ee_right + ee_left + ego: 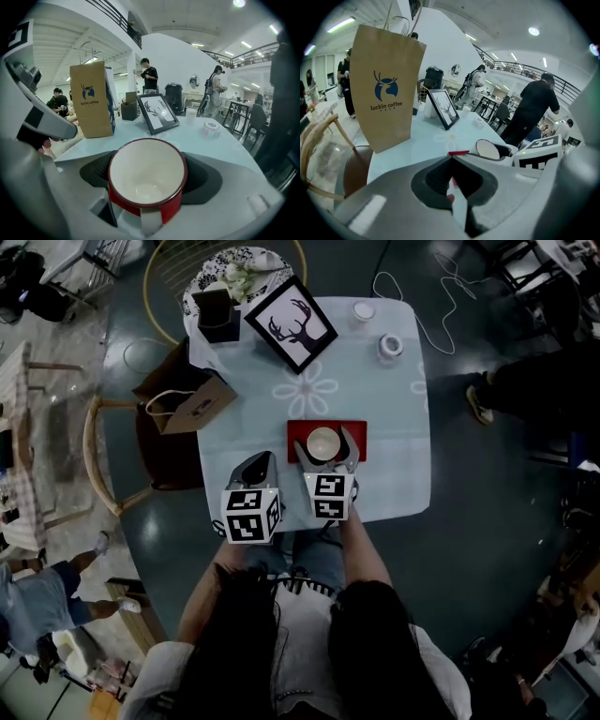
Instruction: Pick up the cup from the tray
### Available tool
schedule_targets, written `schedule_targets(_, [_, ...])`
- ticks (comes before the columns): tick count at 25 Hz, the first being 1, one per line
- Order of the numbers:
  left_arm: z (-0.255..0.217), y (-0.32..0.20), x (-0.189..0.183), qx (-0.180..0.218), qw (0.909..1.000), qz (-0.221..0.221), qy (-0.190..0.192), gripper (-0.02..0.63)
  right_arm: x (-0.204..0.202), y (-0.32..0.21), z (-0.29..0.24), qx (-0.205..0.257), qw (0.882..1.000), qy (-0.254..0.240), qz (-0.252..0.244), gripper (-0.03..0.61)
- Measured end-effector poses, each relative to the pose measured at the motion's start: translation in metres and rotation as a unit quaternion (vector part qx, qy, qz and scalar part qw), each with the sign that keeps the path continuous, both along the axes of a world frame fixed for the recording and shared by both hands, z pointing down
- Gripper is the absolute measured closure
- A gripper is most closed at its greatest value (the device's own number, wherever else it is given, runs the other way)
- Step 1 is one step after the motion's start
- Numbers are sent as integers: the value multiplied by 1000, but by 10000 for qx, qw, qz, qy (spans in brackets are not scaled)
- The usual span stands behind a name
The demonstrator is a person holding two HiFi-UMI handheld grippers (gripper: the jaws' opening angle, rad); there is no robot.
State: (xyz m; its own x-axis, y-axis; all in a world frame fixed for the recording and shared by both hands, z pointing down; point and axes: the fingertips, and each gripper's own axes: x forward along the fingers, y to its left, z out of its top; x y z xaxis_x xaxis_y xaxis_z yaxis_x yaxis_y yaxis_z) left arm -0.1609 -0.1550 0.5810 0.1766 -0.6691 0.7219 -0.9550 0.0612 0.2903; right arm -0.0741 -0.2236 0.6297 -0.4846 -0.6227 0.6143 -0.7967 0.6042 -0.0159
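Across the pale blue table (pixel 375 427), printed with a faint flower, a red tray (pixel 361 439) lies close to the edge where the person stands. Beyond the tray stands a framed deer picture (pixel 291 322), with a black box (pixel 218 315) to its left. A roll of tape (pixel 390 345) sits beyond the tray to the right. Left of the tray, off the table, a brown paper bag (pixel 187 401) rests on a wooden chair (pixel 103 456). Around the table is a dark, glossy floor with a loose white cable (pixel 441 306). The gripper views show a bright hall with people standing about and a railing (pixel 562 77) on an upper level.

On the tray stands the cup (pixel 146 180), red outside and white inside, upright and empty. The right gripper (pixel 325 444) has its jaws wide apart with the cup between them, close on both sides. A thin dark gap shows beside the cup's left wall, so it isn't clamped. The left gripper (pixel 451 158) is just left of the tray, above the table, jaws brought together with nothing held.

The cup's base and most of the tray are hidden behind the right gripper's jaws in its own view. A small pinkish spot low between the left gripper's jaws is too blurred to name. Both hands are covered by the marker cubes in the head view.
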Motion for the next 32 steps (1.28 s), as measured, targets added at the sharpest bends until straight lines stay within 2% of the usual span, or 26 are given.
schedule_targets(9, [-6, 2, 0, 41, 10000, 1, -15, 614, 8, 1, -20, 148, 9995, -215, 164, 141])
schedule_targets(14, [-11, 0, 13, 130, 9998, 121, 45, 614, 29, -3, -36, 318, 9985, -254, 353, 141])
schedule_targets(25, [-24, -4, 58, 275, 9974, 655, 105, 614, 129, 3, -33, 210, 9904, -108, 1362, 141])
schedule_targets(32, [-34, -9, 84, 352, 9949, 940, 25, 614, 184, 11, -32, 179, 9841, -14, 1765, 141])
